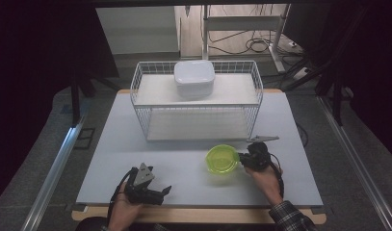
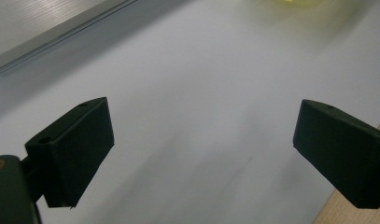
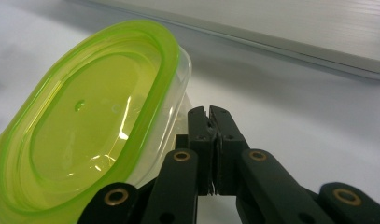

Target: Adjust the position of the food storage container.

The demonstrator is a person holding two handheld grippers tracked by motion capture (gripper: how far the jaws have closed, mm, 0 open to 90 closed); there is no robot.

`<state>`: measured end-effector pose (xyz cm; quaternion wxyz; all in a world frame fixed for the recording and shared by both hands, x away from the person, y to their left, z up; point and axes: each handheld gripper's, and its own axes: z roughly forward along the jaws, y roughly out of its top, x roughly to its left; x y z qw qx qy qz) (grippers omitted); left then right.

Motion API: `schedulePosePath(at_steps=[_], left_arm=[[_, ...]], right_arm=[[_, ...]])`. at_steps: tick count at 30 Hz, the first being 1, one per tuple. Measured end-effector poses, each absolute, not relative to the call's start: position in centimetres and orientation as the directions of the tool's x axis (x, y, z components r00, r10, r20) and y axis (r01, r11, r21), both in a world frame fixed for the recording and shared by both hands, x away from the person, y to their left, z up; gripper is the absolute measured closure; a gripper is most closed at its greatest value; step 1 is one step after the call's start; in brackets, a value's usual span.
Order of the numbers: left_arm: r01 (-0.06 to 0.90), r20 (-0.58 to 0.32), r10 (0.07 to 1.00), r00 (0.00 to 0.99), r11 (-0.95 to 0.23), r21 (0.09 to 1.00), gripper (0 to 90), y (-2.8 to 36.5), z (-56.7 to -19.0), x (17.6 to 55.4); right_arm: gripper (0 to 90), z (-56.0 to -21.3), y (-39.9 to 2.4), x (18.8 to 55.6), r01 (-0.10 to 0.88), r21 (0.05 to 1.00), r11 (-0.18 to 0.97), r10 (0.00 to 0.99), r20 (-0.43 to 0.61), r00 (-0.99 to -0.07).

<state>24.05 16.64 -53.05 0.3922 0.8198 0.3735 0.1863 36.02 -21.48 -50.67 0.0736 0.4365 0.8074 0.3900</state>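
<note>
The green container's (image 3: 85,126) far left side runs out of the right gripper view, and in the left gripper view it is just a blurred yellow smear (image 2: 299,2) at the top edge; the dim room around the counter (image 1: 136,159) is too dark to read; there are two hand-held grippers, one green-lidded clear container, one white lidded box (image 1: 194,78) and one white wire rack (image 1: 197,98); the right hand-held gripper (image 1: 241,158) has its jaws pressed together on the container's near rim, though the exact contact is hidden behind the jaws in its own view (image 3: 214,122), and the container sits on the counter right of centre, just in front of the rack; the left hand-held gripper (image 1: 165,190) has its jaws spread wide with nothing between them, low over bare counter near the front edge, where a wooden border (image 2: 355,212) shows; the white box stands on the rack's upper shelf; the counter is free to the left of the container and on both sides of the rack.
</note>
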Motion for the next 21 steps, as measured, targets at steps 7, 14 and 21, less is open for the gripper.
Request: schedulePosePath(at_steps=[7, 14, 21], left_arm=[[0.467, 0.016, 0.756, 0.654, -0.419, 0.779, 4.7, 16.6, -53.1, 24.1], [0.467, 0.017, 0.756, 0.655, -0.422, 0.777, 4.8, 16.6, -53.1, 24.1], [0.467, 0.017, 0.756, 0.654, -0.421, 0.777, 4.8, 16.7, -53.1, 24.0]], right_arm=[[87.7, -51.0, -19.5, 36.2, 0.638, 0.694, 0.334, 0.73, 0.238, -0.641], [87.6, -51.2, -17.5, 36.3, 0.635, 0.689, 0.349, 0.702, 0.257, -0.664], [87.6, -51.7, -15.6, 36.5, 0.63, 0.681, 0.374, 0.674, 0.267, -0.689]])
